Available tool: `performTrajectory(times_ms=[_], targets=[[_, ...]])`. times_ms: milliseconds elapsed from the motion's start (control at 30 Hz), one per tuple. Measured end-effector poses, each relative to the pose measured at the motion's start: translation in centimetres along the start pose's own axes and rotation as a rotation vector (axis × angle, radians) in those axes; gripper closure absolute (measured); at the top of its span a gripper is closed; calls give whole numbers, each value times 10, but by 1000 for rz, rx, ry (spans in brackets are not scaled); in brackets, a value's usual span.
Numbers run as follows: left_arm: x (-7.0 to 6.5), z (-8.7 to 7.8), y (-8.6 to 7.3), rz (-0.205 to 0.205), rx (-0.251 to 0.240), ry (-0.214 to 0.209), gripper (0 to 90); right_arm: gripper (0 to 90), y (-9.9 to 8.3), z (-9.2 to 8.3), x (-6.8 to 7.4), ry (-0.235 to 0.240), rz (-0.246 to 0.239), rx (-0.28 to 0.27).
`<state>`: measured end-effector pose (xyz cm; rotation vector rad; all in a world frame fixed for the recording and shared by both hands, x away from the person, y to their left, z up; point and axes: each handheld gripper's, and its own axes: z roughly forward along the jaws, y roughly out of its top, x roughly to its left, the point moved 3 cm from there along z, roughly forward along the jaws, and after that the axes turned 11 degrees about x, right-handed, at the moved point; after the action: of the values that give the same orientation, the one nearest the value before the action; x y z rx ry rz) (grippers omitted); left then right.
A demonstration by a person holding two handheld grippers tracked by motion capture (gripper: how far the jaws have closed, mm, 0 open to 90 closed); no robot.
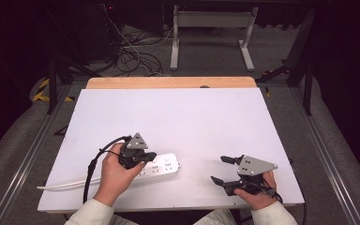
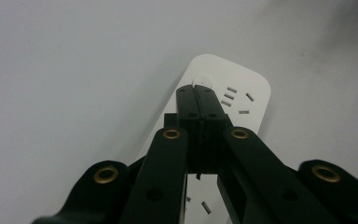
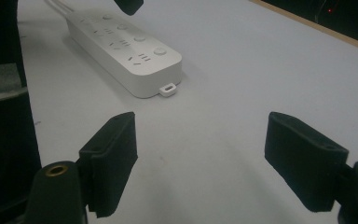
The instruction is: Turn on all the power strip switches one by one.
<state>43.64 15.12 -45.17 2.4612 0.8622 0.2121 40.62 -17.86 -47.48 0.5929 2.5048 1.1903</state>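
White power strip [image 1: 161,165] lies flat on the desk [image 1: 178,117], near the front edge, left of centre, its cord [image 1: 58,185] running off toward the front-left corner. Left gripper [image 1: 143,157] is over the strip's top w/ jaws pressed together, tips by a round button [image 2: 202,83]; contact unclear. Right gripper [image 1: 221,169] sits near the front-right corner, jaws spread wide, nothing btwn them, well apart from the strip.

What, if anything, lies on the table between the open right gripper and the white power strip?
Nothing visible does. In the right gripper view, bare white table runs from the right gripper to the near end of the power strip. The left gripper, jaws together, sits over the strip farther along.
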Motion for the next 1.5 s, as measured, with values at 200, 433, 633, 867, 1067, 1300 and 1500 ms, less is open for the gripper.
performTrajectory(times_ms=[200, 433, 633, 867, 1067, 1300, 1500], targets=[[1, 9, 0, -2, 21, 1, 900, 258, 0, 0, 0, 1, 1, -1], [3, 17, -2, -11, 33, 6, 900, 258, 0, 0, 0, 1, 0, -2], [5, 21, -2, -15, 40, 12, 900, 258, 0, 0, 0, 2, 0, -2], [6, 23, -3, -10, 56, 18, 900, 258, 0, 0, 0, 3, 2, -1], [6, 23, -3, -2, 57, 21, 900, 258, 0, 0, 0, 3, 1, -1], [5, 24, -3, 0, 58, 27, 900, 258, 0, 0, 0, 2, -1, 3], [2, 25, -4, 12, 62, 56, 900, 258, 0, 0, 0, 1, -2, 2]])
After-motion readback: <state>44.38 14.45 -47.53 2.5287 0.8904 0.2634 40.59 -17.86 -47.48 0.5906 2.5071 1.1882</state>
